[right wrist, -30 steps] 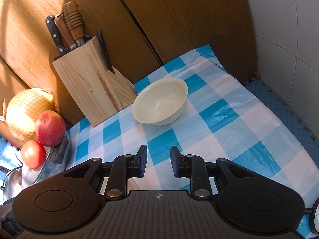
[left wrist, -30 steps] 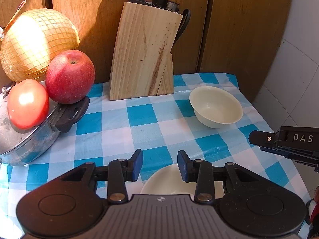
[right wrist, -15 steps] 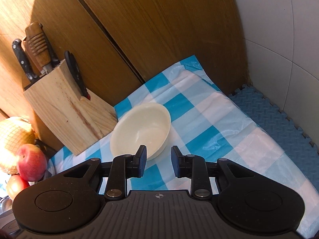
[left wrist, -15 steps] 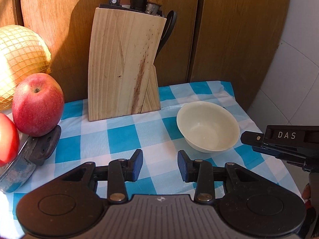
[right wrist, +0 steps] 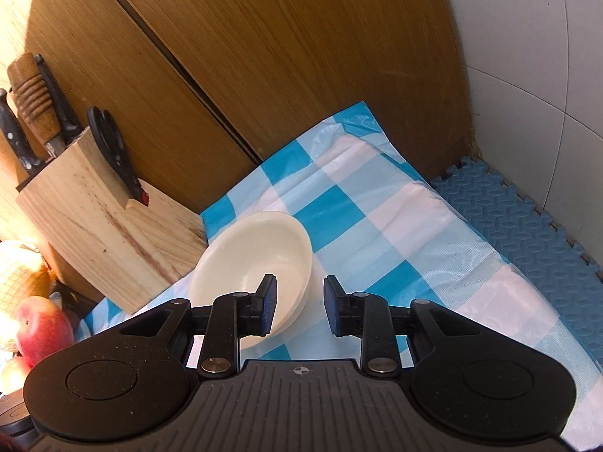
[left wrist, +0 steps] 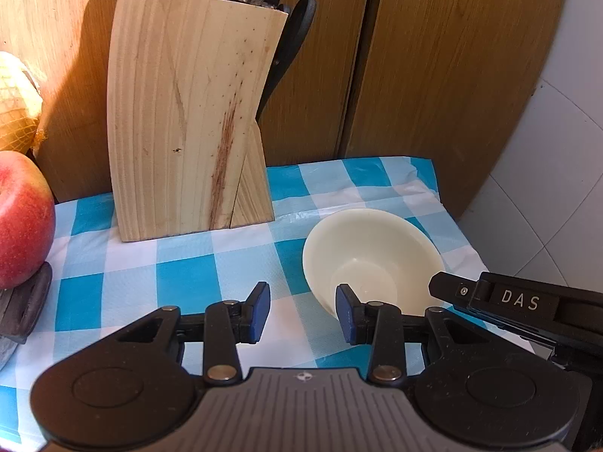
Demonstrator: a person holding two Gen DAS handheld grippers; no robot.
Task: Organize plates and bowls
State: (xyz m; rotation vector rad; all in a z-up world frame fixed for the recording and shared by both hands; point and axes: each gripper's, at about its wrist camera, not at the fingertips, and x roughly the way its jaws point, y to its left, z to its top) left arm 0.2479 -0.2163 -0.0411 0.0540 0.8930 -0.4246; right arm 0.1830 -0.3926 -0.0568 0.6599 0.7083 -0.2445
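Sitting upright on the checked cloth, the cream bowl is just right of the knife block, near the cloth's back right corner. Left gripper jaws wide, holding nothing, its right finger over the bowl's near rim. Right gripper also wide and holding nothing, straddling the bowl rim, left finger over the inside. Apple at far left.
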